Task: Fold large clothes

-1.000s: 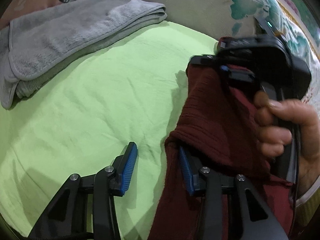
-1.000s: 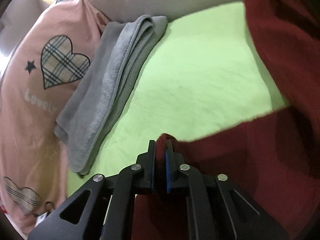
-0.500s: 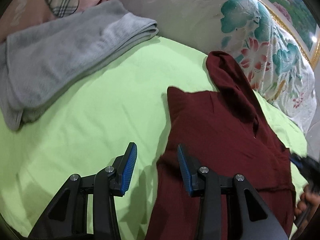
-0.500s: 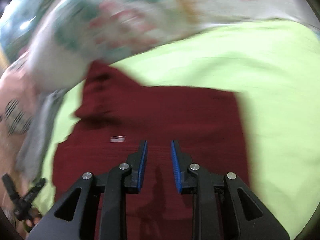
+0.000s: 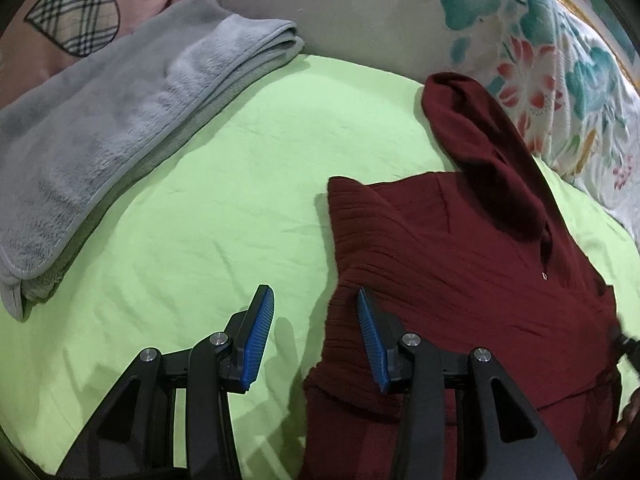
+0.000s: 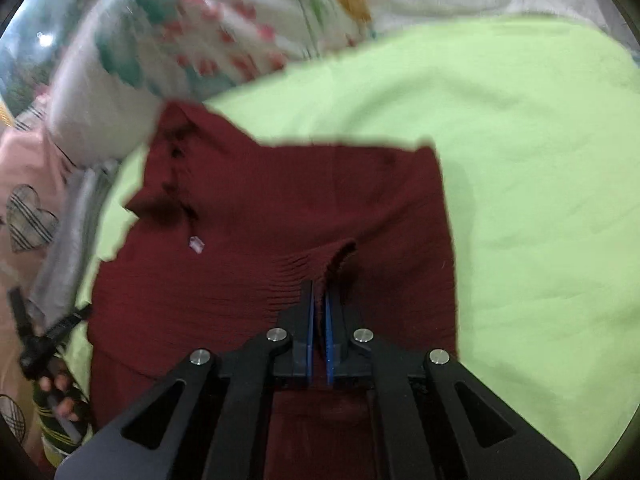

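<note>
Both the left gripper point(image 5: 314, 332) and right gripper point(image 6: 319, 328) are black, with silver screws and ribbed blue pads point(image 5: 258, 340).

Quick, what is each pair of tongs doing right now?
Left tongs: open, holding nothing.
Right tongs: closed on a fold of the dark red ribbed knit garment.

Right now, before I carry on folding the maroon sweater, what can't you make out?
- Maroon sweater: near end cut off by the frame and gripper arms, both views.
- Floral pillow: blurred in right wrist view.
- Right hand-held gripper: shut on a ribbed edge; which edge is unclear.
- Left hand-held gripper: open; contact with fabric unclear.
</note>
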